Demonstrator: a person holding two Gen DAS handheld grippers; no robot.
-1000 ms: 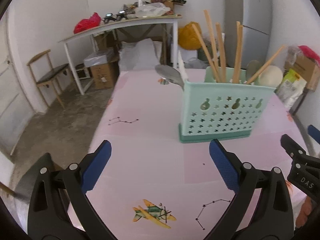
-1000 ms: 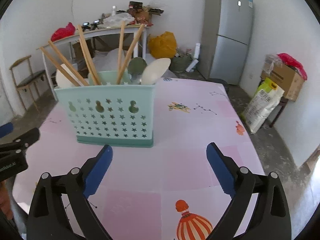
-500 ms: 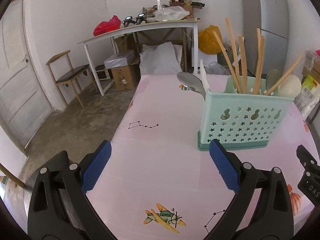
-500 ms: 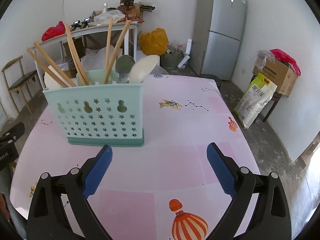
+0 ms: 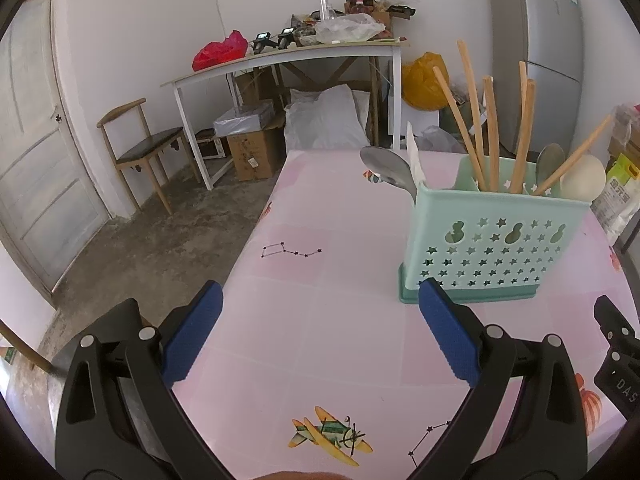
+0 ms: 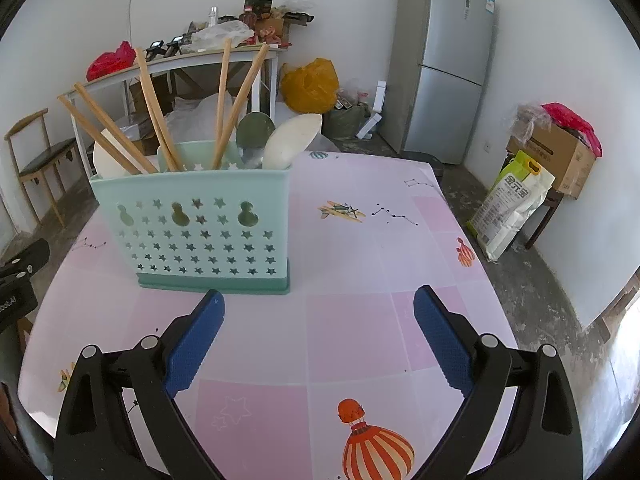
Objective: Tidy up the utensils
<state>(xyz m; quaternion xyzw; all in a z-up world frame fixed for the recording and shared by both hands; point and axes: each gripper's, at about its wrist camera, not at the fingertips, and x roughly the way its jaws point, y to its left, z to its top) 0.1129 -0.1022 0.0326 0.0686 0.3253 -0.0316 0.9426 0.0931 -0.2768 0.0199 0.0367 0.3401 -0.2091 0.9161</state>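
A mint green utensil holder [image 5: 496, 246] [image 6: 196, 232] with star-shaped holes stands upright on the pink tablecloth [image 5: 320, 300] [image 6: 360, 264]. Several wooden chopsticks [image 5: 490, 132] [image 6: 154, 110], a metal spoon [image 5: 390, 172], a white spoon [image 6: 290, 142] and a green spoon [image 6: 254, 130] stick out of it. My left gripper [image 5: 320, 336] hangs open above the cloth, left of and nearer than the holder. Just in front of the holder's right half, my right gripper [image 6: 318, 336] is open and holds nothing.
The table's left edge [image 5: 248, 240] drops to a concrete floor. A chair [image 5: 140, 148], a white side table [image 5: 288, 64] loaded with clutter, boxes and a fridge [image 6: 444, 64] stand behind. A sack [image 6: 510, 208] leans beyond the table's right edge.
Both grippers have drawn back and risen from the holder, which now looks smaller and farther off. The left view has swung left, showing more floor and the door. The jaws stayed open.
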